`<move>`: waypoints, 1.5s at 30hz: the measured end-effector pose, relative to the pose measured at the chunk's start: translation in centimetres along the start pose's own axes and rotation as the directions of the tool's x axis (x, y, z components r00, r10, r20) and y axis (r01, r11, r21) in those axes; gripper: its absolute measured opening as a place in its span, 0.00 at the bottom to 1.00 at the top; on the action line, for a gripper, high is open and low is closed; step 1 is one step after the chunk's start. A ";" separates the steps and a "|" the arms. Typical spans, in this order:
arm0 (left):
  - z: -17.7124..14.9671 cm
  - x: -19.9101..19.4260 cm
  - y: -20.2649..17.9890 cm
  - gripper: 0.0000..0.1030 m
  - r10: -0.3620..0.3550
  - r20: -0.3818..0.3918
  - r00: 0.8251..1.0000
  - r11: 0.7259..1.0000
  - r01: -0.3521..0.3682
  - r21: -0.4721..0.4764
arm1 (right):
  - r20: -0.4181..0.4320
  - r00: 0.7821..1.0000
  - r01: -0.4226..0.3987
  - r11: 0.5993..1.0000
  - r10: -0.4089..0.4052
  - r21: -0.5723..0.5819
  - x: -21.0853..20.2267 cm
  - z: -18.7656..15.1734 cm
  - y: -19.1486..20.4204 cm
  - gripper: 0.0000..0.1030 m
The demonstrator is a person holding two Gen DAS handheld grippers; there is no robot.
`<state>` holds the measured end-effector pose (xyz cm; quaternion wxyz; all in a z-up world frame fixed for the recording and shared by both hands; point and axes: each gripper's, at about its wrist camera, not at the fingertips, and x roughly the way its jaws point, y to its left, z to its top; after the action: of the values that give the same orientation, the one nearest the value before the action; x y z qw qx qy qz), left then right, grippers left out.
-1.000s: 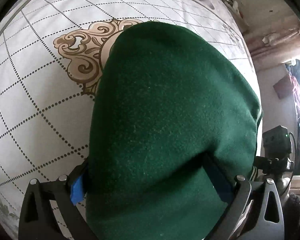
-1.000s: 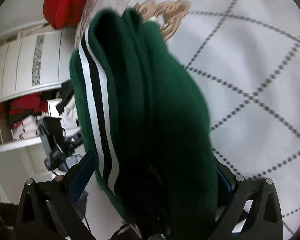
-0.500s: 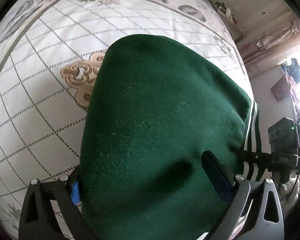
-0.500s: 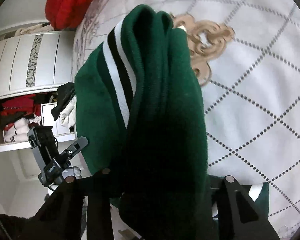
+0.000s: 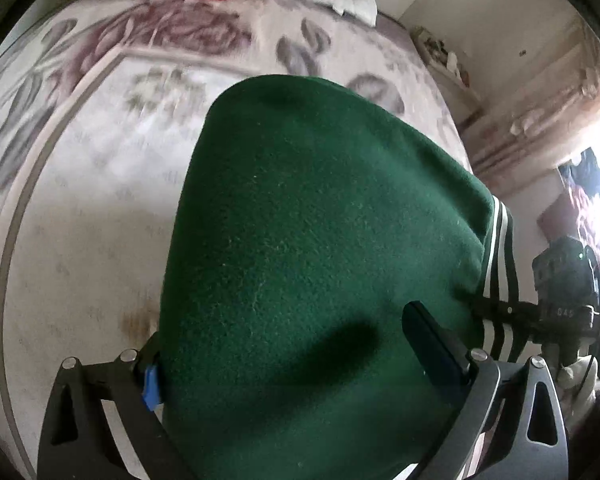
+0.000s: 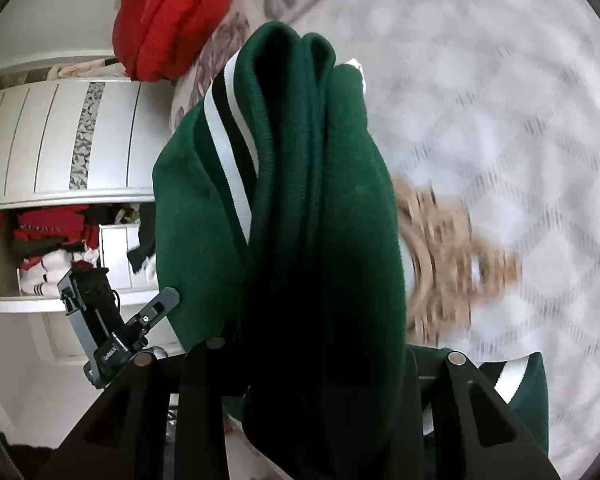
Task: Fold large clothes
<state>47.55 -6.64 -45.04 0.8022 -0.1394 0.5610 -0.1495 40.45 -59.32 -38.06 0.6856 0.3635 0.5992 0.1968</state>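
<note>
Fingers of both grippers clamp the folded green garment (image 5: 320, 240) above the bedspread (image 5: 80, 240).

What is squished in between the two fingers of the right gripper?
The green garment, bunched in thick folds with its white and black stripe, fills the gap of the right gripper. The right wrist view shows it.
</note>
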 end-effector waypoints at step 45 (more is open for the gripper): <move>5.3 -9.5 -7.6 1.00 0.345 0.275 0.897 0.915 -0.387 0.113 | 0.466 0.393 0.893 0.450 -0.793 0.013 -3.8 1.1 19.6 1.00</move>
<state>48.84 -9.51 -32.12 0.8886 0.0182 0.4578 -0.0227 44.00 -49.39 -21.12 0.8350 -0.0472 0.5139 -0.1908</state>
